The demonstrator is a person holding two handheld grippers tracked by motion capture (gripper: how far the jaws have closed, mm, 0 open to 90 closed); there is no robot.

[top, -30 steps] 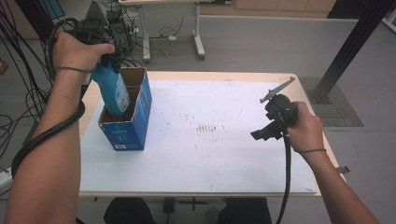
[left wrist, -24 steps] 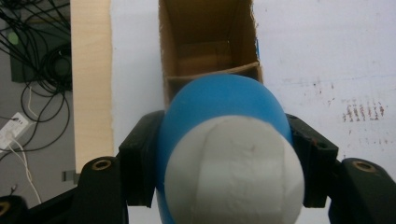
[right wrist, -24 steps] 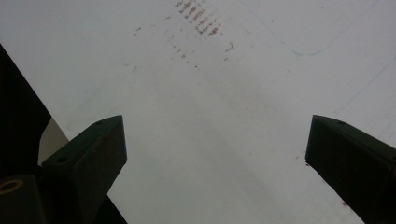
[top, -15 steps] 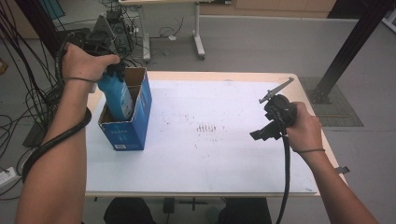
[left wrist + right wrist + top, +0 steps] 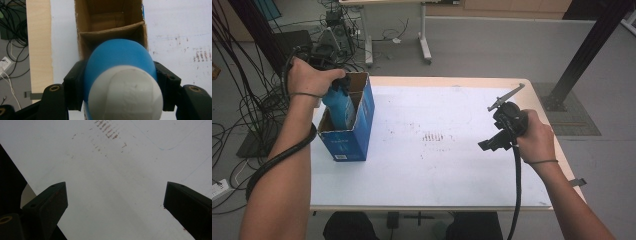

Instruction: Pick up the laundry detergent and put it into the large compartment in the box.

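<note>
From the high view, my left gripper [image 5: 338, 82] holds the blue bottle [image 5: 340, 106] upright, its lower part already inside the near compartment of the blue box [image 5: 354, 137] at the counter's [image 5: 437, 175] left edge. My right gripper [image 5: 504, 131] hovers over the bare counter, well apart.

In the left gripper view, my jaws pinch the bottle [image 5: 120, 58] just below its white cap [image 5: 125, 96]; the cardboard divider [image 5: 111, 29] lies just beyond. I should lower straight, keeping clear of that divider, and release only once the bottle is seated.

In the right gripper view, my jaws are spread wide with nothing between them.
</note>
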